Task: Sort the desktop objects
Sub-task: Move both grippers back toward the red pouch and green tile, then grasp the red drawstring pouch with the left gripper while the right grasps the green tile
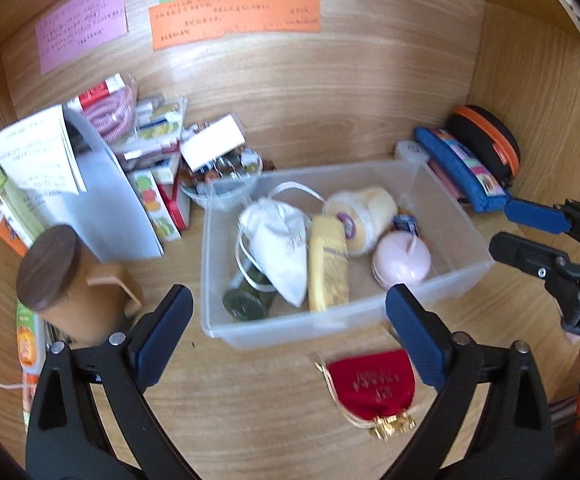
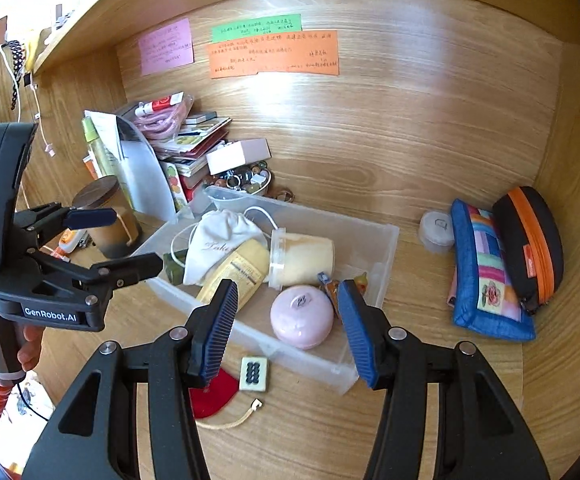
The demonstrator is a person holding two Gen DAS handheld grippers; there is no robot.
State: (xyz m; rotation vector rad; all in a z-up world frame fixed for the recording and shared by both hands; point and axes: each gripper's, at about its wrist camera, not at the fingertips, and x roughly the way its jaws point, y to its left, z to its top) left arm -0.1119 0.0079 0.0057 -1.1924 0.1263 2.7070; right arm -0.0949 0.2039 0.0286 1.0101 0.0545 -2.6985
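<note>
Light wooden desk surface [image 2: 370,420] with sorted clutter

A clear plastic bin [image 2: 386,240], red velvet pouch [image 1: 370,384], white mahjong tile [image 2: 253,374], brown lidded mug [image 1: 73,280] and blue patchwork pouch [image 2: 486,276] are seen resting on it.

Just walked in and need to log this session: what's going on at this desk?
A person is sorting desk clutter with two handheld grippers. Both the left gripper and the right gripper hover open and empty in front of a clear plastic bin, which already holds a white pouch, a yellow tube, a pink round case and more. A red pouch and a small tile lie on the desk outside it.
</note>
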